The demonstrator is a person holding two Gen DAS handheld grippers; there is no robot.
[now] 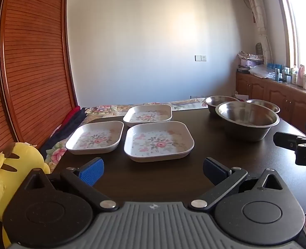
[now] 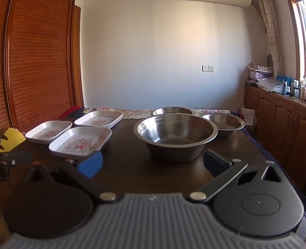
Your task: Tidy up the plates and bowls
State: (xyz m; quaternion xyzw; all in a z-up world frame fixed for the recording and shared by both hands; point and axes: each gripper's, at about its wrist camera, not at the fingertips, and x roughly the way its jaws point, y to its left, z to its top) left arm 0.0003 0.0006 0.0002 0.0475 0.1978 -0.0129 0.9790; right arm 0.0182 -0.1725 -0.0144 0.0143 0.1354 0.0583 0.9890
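Note:
Three square white plates with pink flower prints lie on the dark table: the nearest plate (image 1: 158, 141) (image 2: 80, 142), a left plate (image 1: 95, 138) (image 2: 48, 132) and a far plate (image 1: 147, 115) (image 2: 98, 119). Three steel bowls stand to their right: a large bowl (image 1: 247, 120) (image 2: 175, 136), a far bowl (image 1: 219, 102) (image 2: 171, 110) and a right bowl (image 1: 264, 104) (image 2: 223, 124). My left gripper (image 1: 153, 171) is open, just short of the nearest plate. My right gripper (image 2: 153, 164) is open in front of the large bowl. Neither holds anything.
A yellow plush toy (image 1: 10, 178) sits at the table's left edge by a slatted wooden door (image 1: 32, 66). A floral cloth (image 1: 103, 110) lies past the far edge. Wooden cabinets (image 2: 281, 120) with bottles stand to the right. The other gripper's black body (image 1: 298, 148) shows at right.

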